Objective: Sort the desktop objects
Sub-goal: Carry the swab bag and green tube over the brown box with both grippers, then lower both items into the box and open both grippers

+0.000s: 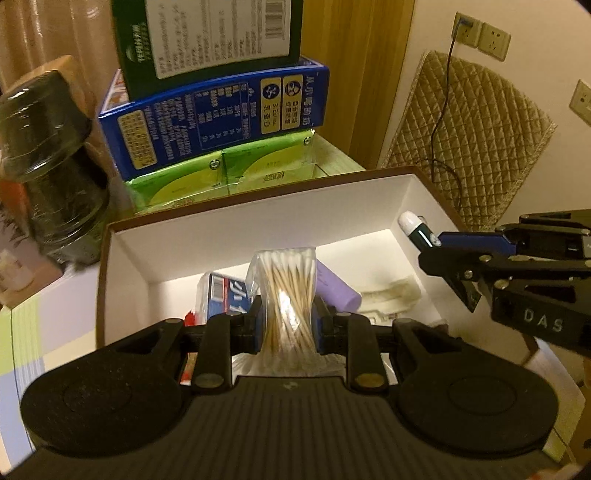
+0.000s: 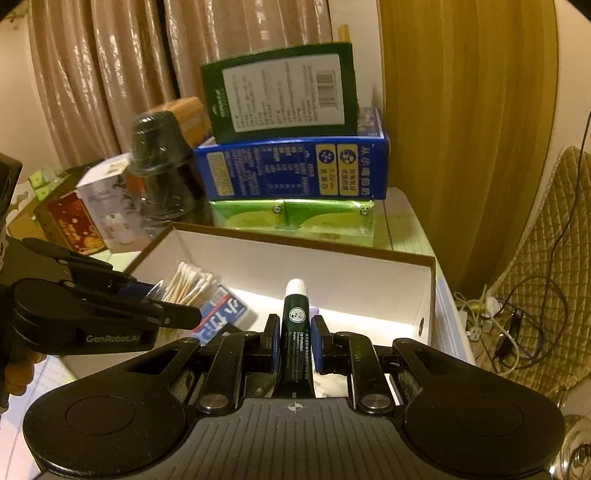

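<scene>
Two hand-held grippers over the box (image 1: pixel 258 229): left (image 1: pixel 289 325) pinches swabs (image 1: pixel 286 284), right (image 2: pixel 294 341) a tube (image 2: pixel 295 325).

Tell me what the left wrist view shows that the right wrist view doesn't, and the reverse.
Only the left wrist view shows the purple cylinder lying in the white box, and the wall sockets.

Only the right wrist view shows the tangle of cables on the floor and the printed label on the green tube.

Both show the left gripper clamping the bag of cotton swabs, the right gripper clamping the green tube, the blue carton and the dark jar.
</scene>
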`<state>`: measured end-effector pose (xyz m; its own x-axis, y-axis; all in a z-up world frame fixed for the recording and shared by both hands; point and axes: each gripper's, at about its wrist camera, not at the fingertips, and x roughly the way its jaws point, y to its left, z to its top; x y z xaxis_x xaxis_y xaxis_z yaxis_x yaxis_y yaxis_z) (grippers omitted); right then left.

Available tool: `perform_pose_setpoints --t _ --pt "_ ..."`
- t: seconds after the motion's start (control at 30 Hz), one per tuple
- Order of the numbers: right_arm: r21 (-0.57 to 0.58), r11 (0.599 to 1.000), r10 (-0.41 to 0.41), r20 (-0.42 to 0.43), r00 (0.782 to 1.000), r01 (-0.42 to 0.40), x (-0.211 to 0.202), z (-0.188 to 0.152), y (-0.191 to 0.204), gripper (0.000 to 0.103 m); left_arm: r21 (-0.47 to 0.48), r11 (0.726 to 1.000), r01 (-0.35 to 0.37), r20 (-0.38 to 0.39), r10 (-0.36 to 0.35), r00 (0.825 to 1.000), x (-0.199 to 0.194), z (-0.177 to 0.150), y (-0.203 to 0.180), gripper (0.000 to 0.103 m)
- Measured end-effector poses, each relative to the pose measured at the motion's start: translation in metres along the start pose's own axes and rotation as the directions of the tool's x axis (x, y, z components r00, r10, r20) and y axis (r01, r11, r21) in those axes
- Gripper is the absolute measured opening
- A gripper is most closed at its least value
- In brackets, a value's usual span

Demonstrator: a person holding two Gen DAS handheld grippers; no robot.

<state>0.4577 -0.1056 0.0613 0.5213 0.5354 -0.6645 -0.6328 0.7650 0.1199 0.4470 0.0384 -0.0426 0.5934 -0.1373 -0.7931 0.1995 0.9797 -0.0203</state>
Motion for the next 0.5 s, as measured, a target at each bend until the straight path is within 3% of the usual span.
perform_pose_setpoints --t 0.5 --pt "0.026 0.999 -0.04 -0.071 0.997 0.042 0.058 0.014 -0.022 0.014 0.001 1.0 -0.007 -0.06 0.007 0.998 0.064 0.024 0.014 0.021"
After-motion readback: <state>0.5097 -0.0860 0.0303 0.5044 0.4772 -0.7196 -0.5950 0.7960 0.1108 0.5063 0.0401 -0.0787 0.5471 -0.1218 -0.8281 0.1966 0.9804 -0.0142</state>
